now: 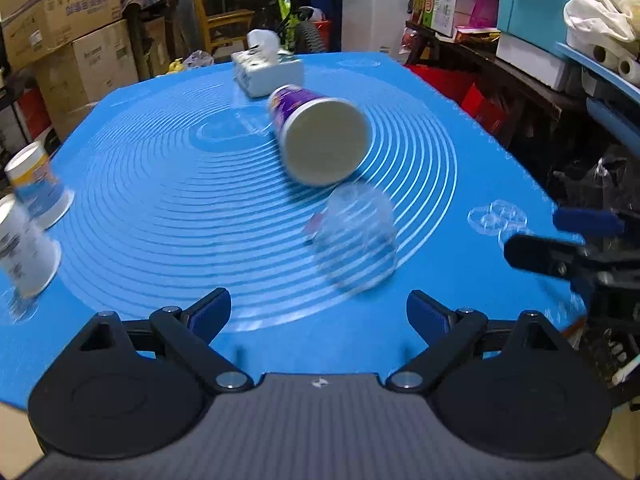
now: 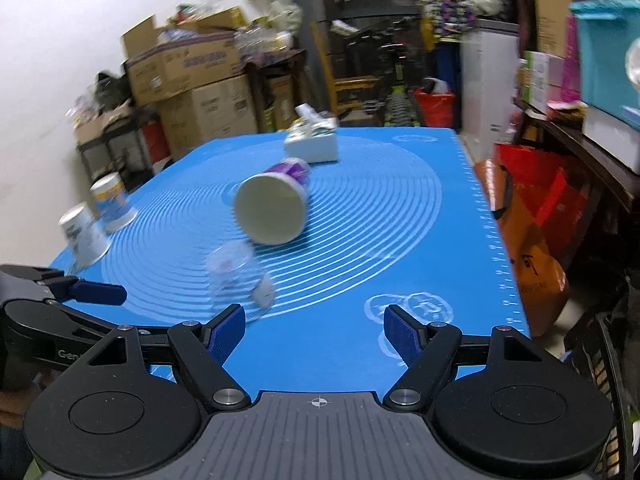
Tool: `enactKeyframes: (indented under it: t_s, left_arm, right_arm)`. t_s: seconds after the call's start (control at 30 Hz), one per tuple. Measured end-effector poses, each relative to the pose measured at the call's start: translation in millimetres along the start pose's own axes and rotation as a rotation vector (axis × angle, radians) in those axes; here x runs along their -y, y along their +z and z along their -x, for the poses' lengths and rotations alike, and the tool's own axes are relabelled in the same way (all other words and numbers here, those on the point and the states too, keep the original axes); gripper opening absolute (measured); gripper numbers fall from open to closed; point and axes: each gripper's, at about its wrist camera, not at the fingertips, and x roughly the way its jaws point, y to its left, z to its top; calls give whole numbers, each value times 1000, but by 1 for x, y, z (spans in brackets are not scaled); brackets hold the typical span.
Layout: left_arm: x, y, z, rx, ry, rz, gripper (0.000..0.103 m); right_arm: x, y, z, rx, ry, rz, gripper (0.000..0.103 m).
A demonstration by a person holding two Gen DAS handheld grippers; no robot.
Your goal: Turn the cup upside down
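Note:
A purple paper cup [image 1: 316, 136] lies on its side mid-mat, its open mouth toward me; it also shows in the right wrist view [image 2: 272, 204]. A clear plastic cup [image 1: 356, 236] lies on its side just in front of it, blurred, and shows in the right wrist view [image 2: 236, 272]. My left gripper [image 1: 319, 314] is open and empty, just short of the clear cup. My right gripper [image 2: 314, 330] is open and empty, right of the clear cup. Each gripper shows in the other's view: the right one [image 1: 560, 240], the left one [image 2: 88, 292].
Two white-and-blue paper cups [image 1: 36, 184] [image 1: 24, 252] stand upside down at the mat's left edge, also in the right wrist view [image 2: 112, 202] [image 2: 84, 236]. A tissue box [image 1: 268, 68] sits at the far side of the blue mat [image 1: 160, 200]. Boxes and shelves surround the table.

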Motion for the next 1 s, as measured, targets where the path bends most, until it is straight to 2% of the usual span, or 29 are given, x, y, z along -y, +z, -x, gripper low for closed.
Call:
enactKeyframes:
  t_s: [0.2,0.33,0.53,1.0]
  left_arm:
    - [18,23,-32,15,-48,10,94]
    - [20,31,-51,8,-21,27,94]
    - [10,29,-55,-16,-20,84,94]
    - [14,27,-50,-33,-2,61,94]
  right_arm:
    - [20,-2,-8,2,-27,-48,81]
    - [29,-5,-16,-10,-27,-64,81]
    - [37,-6,-25,-20,-23,-73,81]
    - [38,-7,-33,-36,-7,-68,81]
